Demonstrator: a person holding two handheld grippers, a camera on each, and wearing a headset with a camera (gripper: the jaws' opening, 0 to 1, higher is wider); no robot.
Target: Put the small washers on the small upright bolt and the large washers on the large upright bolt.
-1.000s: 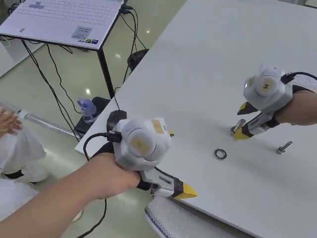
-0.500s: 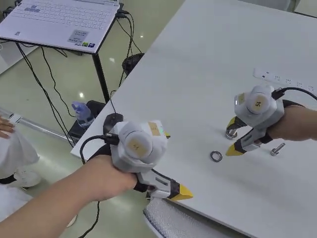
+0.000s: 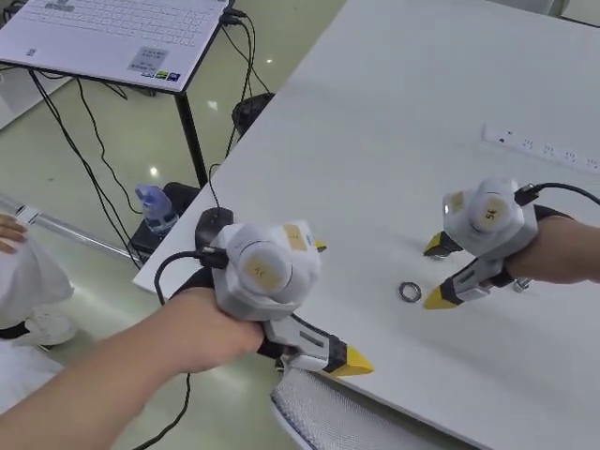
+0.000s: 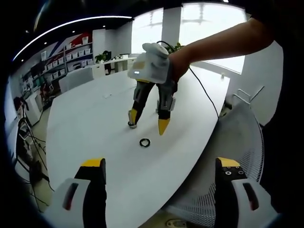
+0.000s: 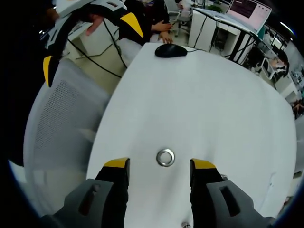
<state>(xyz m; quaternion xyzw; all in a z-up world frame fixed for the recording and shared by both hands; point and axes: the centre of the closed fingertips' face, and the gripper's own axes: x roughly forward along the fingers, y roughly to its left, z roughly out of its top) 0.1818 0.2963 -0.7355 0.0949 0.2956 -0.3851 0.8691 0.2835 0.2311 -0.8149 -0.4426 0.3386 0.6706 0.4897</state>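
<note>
Head view, nearest me: my left tool (image 3: 336, 304) sits low and centre at the table (image 3: 375, 112) edge, jaws wide apart and empty. Just beyond, right of centre, a washer (image 3: 410, 292) lies flat on the table. My right tool (image 3: 432, 273) hangs over it at the right, spread open and gripping nothing; the right gripper view puts the washer between its tips. Left gripper view shows a bolt (image 4: 132, 124) just beside that tool's left-of-frame tip. A laptop (image 3: 122, 37) sits upper left.

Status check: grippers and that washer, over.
Right gripper open, aimed down at washer lying flat on table. Left gripper open near table edge. Nothing between fingers and washer.
</note>
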